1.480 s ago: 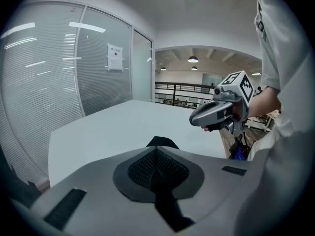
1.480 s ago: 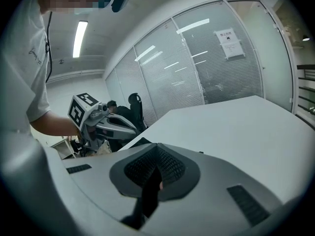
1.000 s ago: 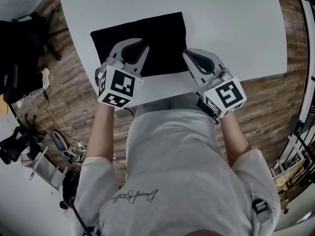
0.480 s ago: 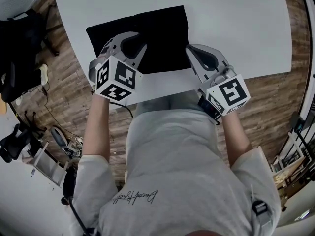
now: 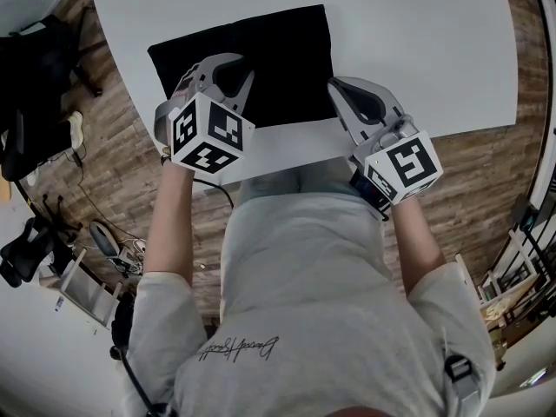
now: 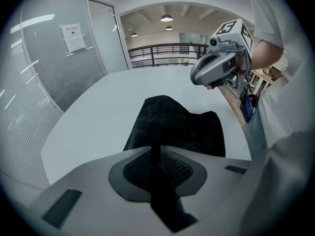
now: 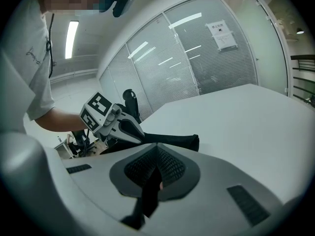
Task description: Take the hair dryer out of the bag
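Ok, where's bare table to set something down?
Bare table runs wide right of the bag and beyond its far edge. Left of it only a thin strip lies before the table's edge. The near strip is tight, with the right gripper over it.

One black bag (image 5: 278, 59), one white table (image 5: 417, 42), two handheld grippers, left gripper (image 5: 228, 61) and right gripper (image 5: 337, 85), one person (image 5: 304, 302), one paper notice (image 6: 73, 37) on the glass wall.

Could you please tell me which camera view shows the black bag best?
The head view: the black bag lies almost whole on the white table. The left gripper view shows it foreshortened; the right gripper view, only an edge-on strip.
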`<state>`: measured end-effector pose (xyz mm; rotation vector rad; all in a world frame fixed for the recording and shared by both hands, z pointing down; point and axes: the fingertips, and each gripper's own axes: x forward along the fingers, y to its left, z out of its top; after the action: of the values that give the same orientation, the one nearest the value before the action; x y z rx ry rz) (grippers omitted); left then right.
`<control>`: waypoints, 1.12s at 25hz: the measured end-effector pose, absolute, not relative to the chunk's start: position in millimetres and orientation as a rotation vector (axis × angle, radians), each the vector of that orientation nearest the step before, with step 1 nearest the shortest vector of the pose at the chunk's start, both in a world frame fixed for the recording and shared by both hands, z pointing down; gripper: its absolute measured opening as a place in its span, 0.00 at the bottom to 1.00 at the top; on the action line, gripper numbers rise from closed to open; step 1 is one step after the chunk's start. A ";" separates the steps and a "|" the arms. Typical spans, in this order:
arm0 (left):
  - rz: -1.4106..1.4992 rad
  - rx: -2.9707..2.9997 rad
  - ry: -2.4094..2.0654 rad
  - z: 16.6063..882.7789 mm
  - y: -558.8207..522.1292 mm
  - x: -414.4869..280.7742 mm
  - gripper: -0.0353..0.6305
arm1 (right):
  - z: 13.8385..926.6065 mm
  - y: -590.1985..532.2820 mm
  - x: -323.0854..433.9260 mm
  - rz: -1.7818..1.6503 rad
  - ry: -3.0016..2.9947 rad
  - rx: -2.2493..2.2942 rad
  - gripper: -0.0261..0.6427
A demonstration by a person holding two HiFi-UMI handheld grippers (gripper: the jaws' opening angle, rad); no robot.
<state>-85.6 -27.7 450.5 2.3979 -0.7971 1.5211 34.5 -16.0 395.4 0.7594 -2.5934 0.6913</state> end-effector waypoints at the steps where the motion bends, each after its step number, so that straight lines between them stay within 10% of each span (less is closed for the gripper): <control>1: 1.530 2.397 -0.806 450.7 -28.2 -86.5 0.14 | 395.4 -16.2 34.8 0.693 -2.593 0.761 0.07; 5: 1.534 2.400 -0.817 446.1 -27.4 -86.3 0.09 | 395.5 -17.0 36.5 0.696 -2.594 0.768 0.07; 15: 1.556 2.341 -0.835 437.2 -31.7 -101.3 0.32 | 396.5 -15.6 31.5 0.720 -2.597 0.757 0.07; 28: 1.571 2.333 -0.740 440.4 -28.1 -86.8 0.19 | 403.5 -22.5 37.5 0.733 -2.582 0.775 0.07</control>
<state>-86.8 -28.1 440.4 2.3330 -0.7400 1.5714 37.5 -22.5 403.5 0.7745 -2.5825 0.7331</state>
